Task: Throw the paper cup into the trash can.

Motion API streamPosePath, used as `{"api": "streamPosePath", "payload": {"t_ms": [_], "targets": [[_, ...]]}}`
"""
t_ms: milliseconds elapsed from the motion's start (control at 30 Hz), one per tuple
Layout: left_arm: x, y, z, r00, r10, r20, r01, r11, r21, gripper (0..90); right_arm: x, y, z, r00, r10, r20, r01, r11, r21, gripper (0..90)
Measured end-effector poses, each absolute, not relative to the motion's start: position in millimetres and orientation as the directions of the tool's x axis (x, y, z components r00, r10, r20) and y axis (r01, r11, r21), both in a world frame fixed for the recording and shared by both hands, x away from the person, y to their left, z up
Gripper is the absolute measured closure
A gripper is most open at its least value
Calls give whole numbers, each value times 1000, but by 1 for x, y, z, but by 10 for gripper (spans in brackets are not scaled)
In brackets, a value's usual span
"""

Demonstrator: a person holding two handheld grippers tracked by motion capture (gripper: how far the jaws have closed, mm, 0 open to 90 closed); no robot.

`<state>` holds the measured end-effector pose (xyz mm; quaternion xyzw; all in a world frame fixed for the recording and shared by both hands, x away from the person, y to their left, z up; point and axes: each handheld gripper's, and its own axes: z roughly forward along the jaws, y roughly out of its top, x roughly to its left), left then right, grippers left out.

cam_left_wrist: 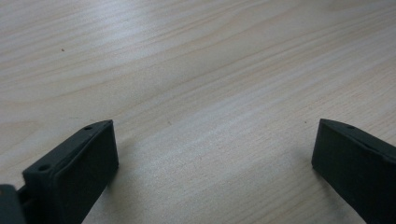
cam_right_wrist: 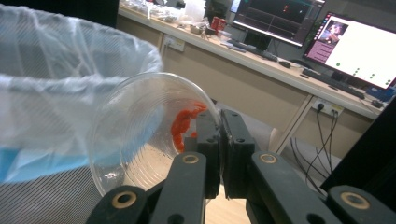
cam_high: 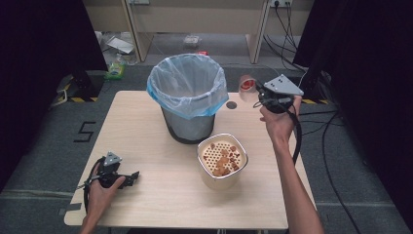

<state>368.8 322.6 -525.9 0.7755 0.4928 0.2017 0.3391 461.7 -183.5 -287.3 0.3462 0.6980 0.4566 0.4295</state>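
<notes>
Now our right gripper pinches the clear plastic cup's rim beside the bag-lined grey mesh bin; our left gripper gapes empty, near the bin's white food-filled strainer bowl.

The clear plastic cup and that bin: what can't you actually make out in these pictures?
- Clear plastic cup: high view, blurred and small; the red stuff inside stays unidentifiable.
- Cup wall pinched by the right hand-held gripper: right gripper view, hidden behind the jaws.
- Bin: its inside bottom, high view, hidden by the liner.
- Left hand-held gripper: left gripper view, jaws cut off by edges.

Clear plastic cup, tilted, red-smeared inside
</notes>
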Motion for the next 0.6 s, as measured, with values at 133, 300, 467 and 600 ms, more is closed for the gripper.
{"api": "streamPosePath", "payload": {"t_ms": [133, 300, 467, 600], "targets": [[368, 322, -526, 432, 902, -17, 626, -286, 726, 0, 470, -182, -273, -385, 877, -288, 90, 346, 934, 874], [368, 322, -526, 433, 901, -18, 626, -286, 725, 0, 479, -171, -248, -384, 867, -317, 70, 369, 927, 874], [368, 322, -526, 432, 902, -19, 626, -285, 726, 0, 483, -153, -233, -406, 851, -331, 55, 385, 921, 873], [368, 322, -526, 433, 901, -18, 626, -286, 726, 0, 487, -137, -226, -430, 834, -345, 42, 400, 916, 873]]}}
